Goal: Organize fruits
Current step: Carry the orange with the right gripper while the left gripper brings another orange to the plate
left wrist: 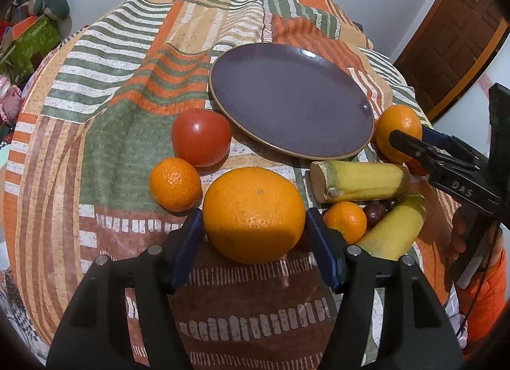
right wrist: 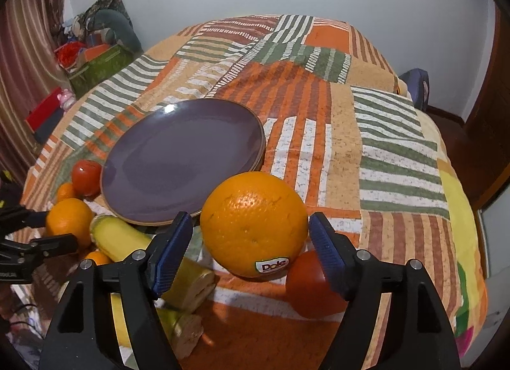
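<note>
An empty purple plate (left wrist: 287, 99) (right wrist: 178, 159) lies on the patterned cloth. My left gripper (left wrist: 255, 229) is open with its blue pads on either side of a large orange (left wrist: 253, 214). My right gripper (right wrist: 250, 239) is open around a second orange with a Dole sticker (right wrist: 253, 223), which also shows in the left wrist view (left wrist: 398, 134). Near the left orange lie a tomato (left wrist: 200, 137), a mandarin (left wrist: 175, 183), another mandarin (left wrist: 346, 220), two banana pieces (left wrist: 360, 180) (left wrist: 395, 226) and a dark plum (left wrist: 374, 214). A second tomato (right wrist: 310, 287) lies under my right gripper.
The bed's cloth (right wrist: 350, 134) stretches beyond the plate. Boxes and bags (right wrist: 92, 61) are piled on the floor at the far left, with a curtain (right wrist: 22, 76) beside them. A wooden door (left wrist: 452, 38) stands to the right.
</note>
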Tool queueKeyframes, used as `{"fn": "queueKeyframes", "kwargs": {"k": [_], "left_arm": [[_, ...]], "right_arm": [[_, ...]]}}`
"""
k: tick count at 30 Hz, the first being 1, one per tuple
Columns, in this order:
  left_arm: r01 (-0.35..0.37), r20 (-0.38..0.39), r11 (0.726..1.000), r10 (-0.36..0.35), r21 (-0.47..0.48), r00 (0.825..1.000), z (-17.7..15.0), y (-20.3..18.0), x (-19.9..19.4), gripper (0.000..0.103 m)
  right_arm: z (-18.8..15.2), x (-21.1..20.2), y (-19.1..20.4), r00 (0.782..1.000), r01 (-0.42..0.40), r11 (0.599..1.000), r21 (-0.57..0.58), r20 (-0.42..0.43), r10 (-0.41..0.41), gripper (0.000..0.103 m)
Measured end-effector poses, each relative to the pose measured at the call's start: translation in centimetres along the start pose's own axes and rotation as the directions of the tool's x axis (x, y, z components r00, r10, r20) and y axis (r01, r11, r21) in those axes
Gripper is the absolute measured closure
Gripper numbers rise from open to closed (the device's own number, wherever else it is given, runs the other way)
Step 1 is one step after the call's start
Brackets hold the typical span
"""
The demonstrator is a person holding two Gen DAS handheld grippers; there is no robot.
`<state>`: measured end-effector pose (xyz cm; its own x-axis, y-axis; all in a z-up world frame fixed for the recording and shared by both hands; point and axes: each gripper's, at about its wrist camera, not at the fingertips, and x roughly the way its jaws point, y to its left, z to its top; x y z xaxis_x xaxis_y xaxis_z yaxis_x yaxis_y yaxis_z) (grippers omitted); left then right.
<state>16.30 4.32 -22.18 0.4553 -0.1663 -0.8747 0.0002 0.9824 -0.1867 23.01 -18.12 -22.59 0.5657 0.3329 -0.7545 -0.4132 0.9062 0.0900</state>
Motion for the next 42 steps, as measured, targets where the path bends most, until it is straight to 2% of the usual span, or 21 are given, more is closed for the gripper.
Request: {"fn": "queueKeyframes", "kwargs": {"k": [3, 5, 14, 25, 34, 42], "left_arm": [[0.008, 0.008, 1.0, -0.008, -0.008, 1.0, 0.1, 0.1, -0.2, 0.04], [0.017, 0.016, 1.0, -0.017, -0.013, 1.0, 0.1, 0.2, -0.5, 0.04], [0.029, 0.12, 0.999, -0.031, 0.015, 0.992, 1.6, -1.3, -3.8, 0.04], [0.005, 0.241, 1.0, -0.012, 0.029, 0.97, 6.5, -2.0, -6.0, 0.04], [-0.017, 0.31, 0.999, 0.0, 0.051, 0.951, 10.2, -2.8, -6.4, 0.04], [-0.039, 0.324, 0.998, 0.022, 0.045, 0.946, 13.2, -2.0, -4.8, 0.04]], "right_arm": [[0.2, 0.5, 0.2, 1.0, 0.023, 0.999, -0.03, -0.008, -0.023, 0.029], [0.3, 0.7, 0.0, 0.999, 0.036, 0.999, -0.036, -0.008, -0.037, 0.035], [0.6, -0.2, -0.8, 1.0, -0.019, 1.0, 0.014, -0.014, 0.02, 0.036], [4.3, -3.2, 0.6, 0.991, -0.035, 0.999, -0.021, 0.125, 0.038, 0.036], [7.5, -2.7, 2.0, 0.983, -0.035, 0.998, -0.058, 0.179, 0.044, 0.036], [9.5, -0.8, 2.8, 0.98, -0.043, 0.996, -0.075, 0.188, 0.056, 0.036]]}}
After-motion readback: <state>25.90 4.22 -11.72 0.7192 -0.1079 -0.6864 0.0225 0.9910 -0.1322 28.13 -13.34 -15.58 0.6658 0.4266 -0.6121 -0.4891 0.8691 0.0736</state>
